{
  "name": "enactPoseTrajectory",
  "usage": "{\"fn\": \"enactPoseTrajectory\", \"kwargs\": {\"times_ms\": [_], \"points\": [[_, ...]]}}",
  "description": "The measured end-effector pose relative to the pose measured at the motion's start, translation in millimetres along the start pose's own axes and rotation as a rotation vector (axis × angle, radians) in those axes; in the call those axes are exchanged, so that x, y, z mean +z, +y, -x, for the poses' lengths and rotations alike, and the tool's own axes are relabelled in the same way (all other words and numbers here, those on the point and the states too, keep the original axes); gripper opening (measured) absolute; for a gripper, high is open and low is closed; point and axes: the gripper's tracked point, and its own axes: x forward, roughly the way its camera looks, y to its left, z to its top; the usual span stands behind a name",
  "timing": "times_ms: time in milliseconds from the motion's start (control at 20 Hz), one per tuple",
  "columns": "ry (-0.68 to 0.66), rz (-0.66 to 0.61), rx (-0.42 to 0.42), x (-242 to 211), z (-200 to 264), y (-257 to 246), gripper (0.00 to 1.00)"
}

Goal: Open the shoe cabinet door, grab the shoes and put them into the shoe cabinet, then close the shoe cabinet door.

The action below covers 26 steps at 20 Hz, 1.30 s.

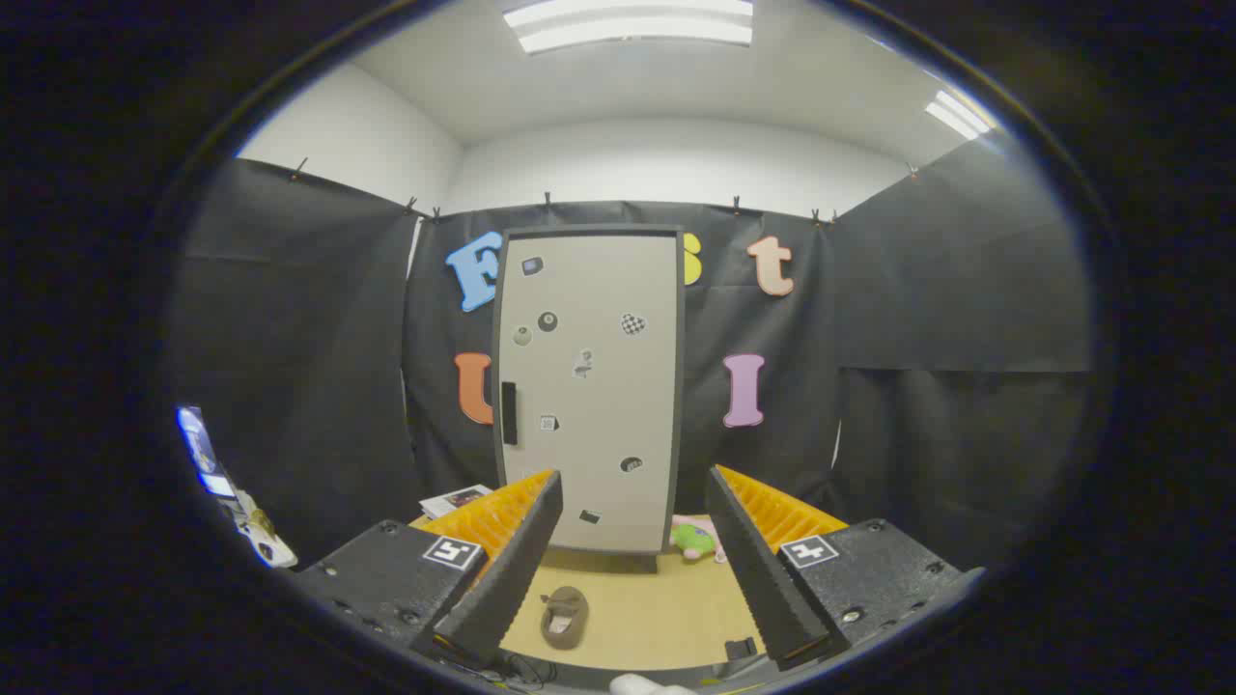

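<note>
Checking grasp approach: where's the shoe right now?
In the gripper view, the shoe lies on the tan floor between the open fingers, nearer the left one, in front of the closed cabinet door.

A lab recording booth: black cloth walls [290, 367], ceiling striplights [628, 24]

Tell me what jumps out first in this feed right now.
The tall shoe cabinet stands dead ahead beyond the fingers, its door shut and dotted with stickers, a dark handle on its left edge. A single brown shoe lies on the tan floor between the open gripper fingers, and a green plush toy sits at the cabinet's foot.
</note>
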Motion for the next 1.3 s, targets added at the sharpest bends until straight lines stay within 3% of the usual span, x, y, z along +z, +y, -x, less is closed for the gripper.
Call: {"fn": "enactPoseTrajectory", "kwargs": {"times_ms": [350, 650, 1300], "points": [[0.023, -0.004, -0.040, -8, -6, 0, 0.97], [0.036, -0.021, -0.054, -14, -43, 27, 0.98], [-0.008, -0.016, 0.091, 2, -183, 141, 0.97]]}}
